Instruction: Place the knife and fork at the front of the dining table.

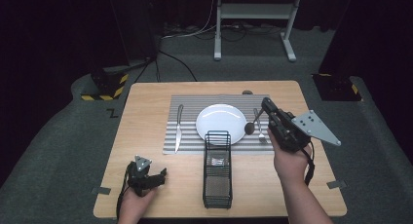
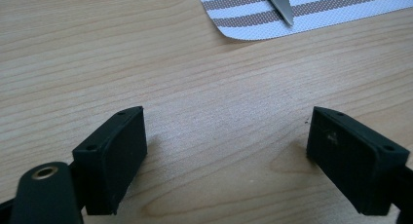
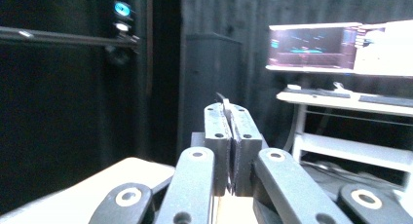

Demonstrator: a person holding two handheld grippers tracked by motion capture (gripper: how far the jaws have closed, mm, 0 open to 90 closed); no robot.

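In the right gripper view, the handle of the spoon (image 3: 226, 107) is showing as a mere sliver between the closed jaws of the right gripper (image 3: 229, 131), its bowl lying out of frame. In the left gripper view, the top edge is cutting off the knife (image 2: 278, 4) ahead of the left gripper (image 2: 226, 151), leaving just one end, and most of the striped placemat (image 2: 253, 19). Whatever is lying inside the wire basket (image 1: 217, 173) beside the right gripper (image 1: 264, 105) is too small to tell.

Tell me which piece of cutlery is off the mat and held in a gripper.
The spoon, clamped by its handle in the right gripper, bowl hanging down. The knife and fork lie flat on the striped mat.
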